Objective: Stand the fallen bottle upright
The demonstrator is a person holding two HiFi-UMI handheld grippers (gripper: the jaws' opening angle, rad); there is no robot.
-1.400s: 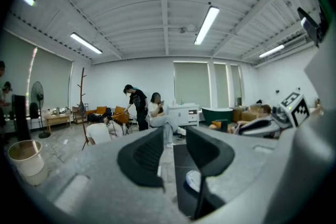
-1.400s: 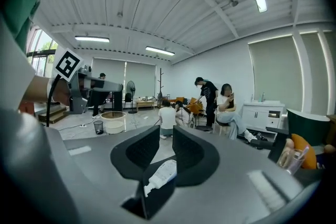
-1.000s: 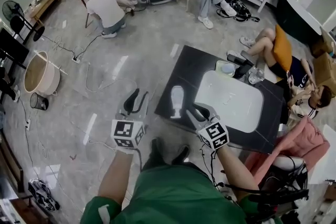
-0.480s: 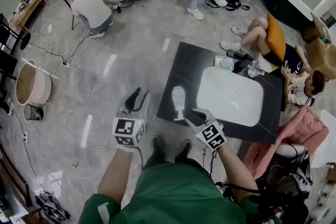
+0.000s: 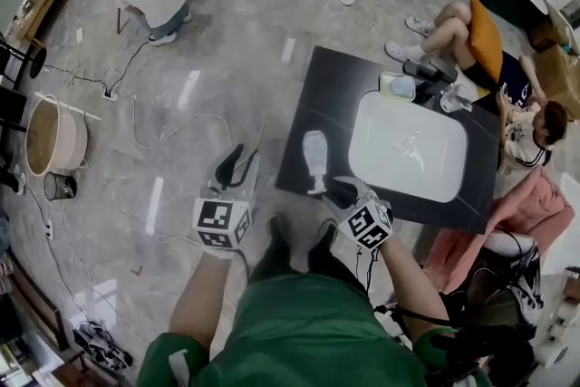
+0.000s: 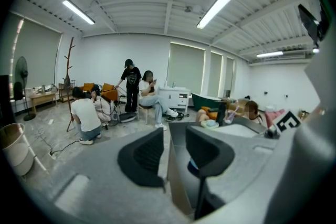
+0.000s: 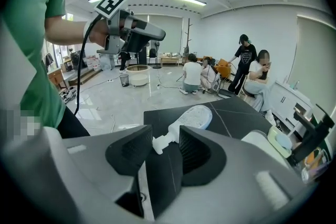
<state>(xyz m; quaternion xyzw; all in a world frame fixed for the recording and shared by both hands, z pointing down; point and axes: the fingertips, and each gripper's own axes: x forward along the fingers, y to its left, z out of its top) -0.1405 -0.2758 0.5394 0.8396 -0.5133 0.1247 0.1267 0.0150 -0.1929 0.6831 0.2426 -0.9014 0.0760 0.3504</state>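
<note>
Bottle [image 5: 314,157] is still on its side on the black table [image 5: 337,95], near the table's left edge and just left of the white tray [image 5: 410,149]. Its base points away from the person and its pump cap [image 7: 159,144] points back toward them. It lies in the same spot and pose as in the earlier frames, so nothing has lifted it. Right gripper [image 7: 165,144] is what changed: it has come down and in toward the cap end, and now sits low over the table's near-left corner, closer to the bottle than a second ago. Its jaws have just been opening and now stand wide apart. In the right gripper view the pump cap shows in the gap between the two pads with clear space on both sides, so there's no grip. Left gripper [image 6: 175,149] has barely shifted in the head view and still hangs over the grey floor [image 5: 181,131], off the table's left edge and well apart from the bottle. Its jaws are apart with nothing between them, and the left gripper view shows only the table's edge past the tips. The head camera's framing has also drifted, putting the table a bit higher in the frame than before.
</note>
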